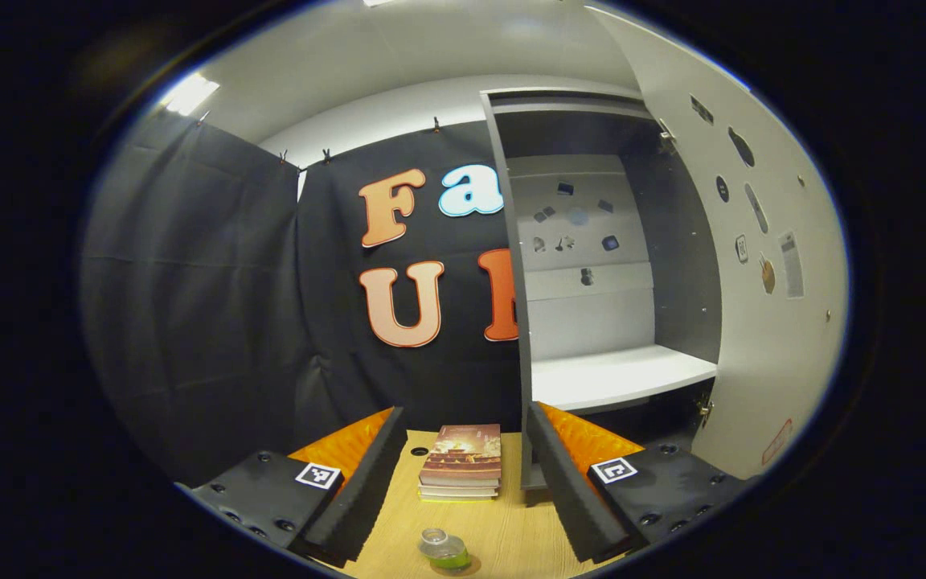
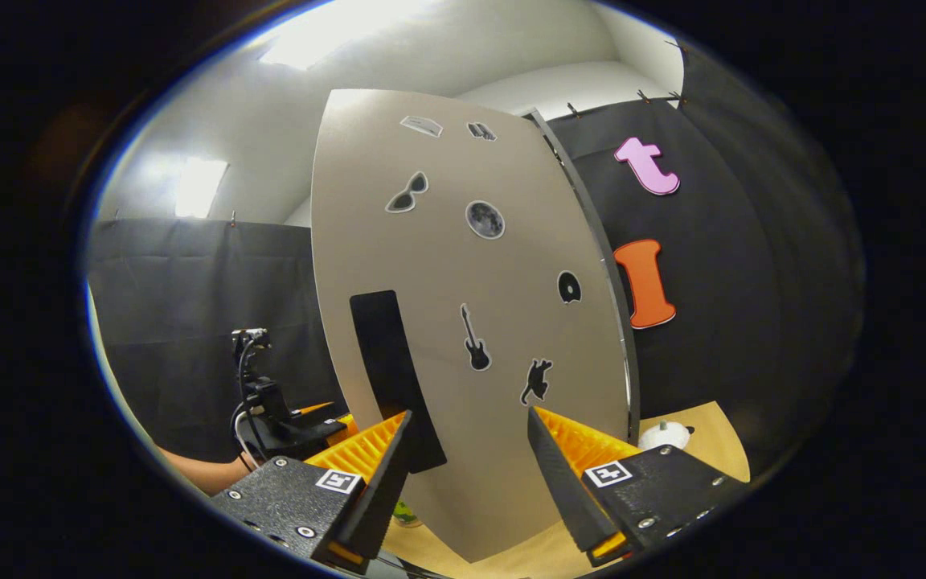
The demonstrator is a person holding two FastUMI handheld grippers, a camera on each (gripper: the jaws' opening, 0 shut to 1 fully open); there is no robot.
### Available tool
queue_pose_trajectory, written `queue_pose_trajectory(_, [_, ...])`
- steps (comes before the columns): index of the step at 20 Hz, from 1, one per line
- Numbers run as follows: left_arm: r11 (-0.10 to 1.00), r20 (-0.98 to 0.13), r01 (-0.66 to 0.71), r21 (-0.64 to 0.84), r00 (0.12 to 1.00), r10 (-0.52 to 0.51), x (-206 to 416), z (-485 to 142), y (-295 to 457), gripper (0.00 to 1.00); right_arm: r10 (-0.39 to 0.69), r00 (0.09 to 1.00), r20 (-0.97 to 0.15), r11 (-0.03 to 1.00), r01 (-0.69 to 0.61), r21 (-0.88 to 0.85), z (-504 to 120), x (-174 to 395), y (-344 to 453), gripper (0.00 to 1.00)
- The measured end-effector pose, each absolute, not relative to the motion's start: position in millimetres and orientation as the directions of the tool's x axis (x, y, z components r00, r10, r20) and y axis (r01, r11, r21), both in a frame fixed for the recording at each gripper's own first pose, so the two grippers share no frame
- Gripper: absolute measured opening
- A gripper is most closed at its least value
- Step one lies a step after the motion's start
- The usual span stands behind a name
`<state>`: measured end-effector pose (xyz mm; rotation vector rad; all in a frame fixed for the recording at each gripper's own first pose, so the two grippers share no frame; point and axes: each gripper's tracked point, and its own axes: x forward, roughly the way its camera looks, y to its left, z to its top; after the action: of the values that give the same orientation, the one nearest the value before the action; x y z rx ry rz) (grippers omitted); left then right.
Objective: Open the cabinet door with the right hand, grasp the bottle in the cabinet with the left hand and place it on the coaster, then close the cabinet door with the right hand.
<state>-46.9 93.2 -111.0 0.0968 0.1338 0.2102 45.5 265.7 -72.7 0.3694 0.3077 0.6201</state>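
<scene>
Both grippers [image 1: 459, 482] [image 2: 467, 474] gape before the open cabinet door [image 2: 471, 322].

Book stack [image 1: 461, 462] on table [image 1: 503, 535].

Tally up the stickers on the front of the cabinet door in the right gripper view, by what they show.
Sunglasses: 1
Moon: 1
Guitar: 1
Cat: 1
Round dark disc: 1
Small ones near the top, too small to tell: 2
Total on the cabinet door: 7
</scene>
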Motion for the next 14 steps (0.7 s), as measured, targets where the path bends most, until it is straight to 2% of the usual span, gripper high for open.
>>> queue_pose_trajectory(1, [0.975,-0.114,-0.201,0.100,0.971,0.212,-42.5,-108.4,100.7,0.99,0.613,0.771,-0.174,0.752,-0.502,0.426,-74.1,46.0,266.2,0.87])
queue_pose_trajectory(6, [0.970,-0.114,-0.229,0.077,0.965,0.237,-32.4,-116.2,142.2,0.97,0.643,0.750,-0.158,0.717,-0.517,0.467,-68.7,46.5,284.0,0.94])
queue_pose_trajectory(7, [0.969,-0.117,-0.237,0.070,0.963,0.244,-32.3,-118.1,147.9,0.98,0.646,0.746,-0.162,0.718,-0.521,0.462,-69.9,47.9,286.2,1.00])
queue_pose_trajectory(8, [0.966,-0.117,-0.250,0.065,0.959,0.257,-33.0,-118.6,156.0,0.98,0.648,0.743,-0.166,0.718,-0.525,0.456,-71.3,49.7,288.3,0.94])
queue_pose_trajectory(14, [0.955,-0.105,-0.290,0.057,0.950,0.294,-39.2,-116.2,192.2,0.99,0.657,0.729,-0.192,0.719,-0.530,0.449,-89.0,61.8,306.0,0.94])
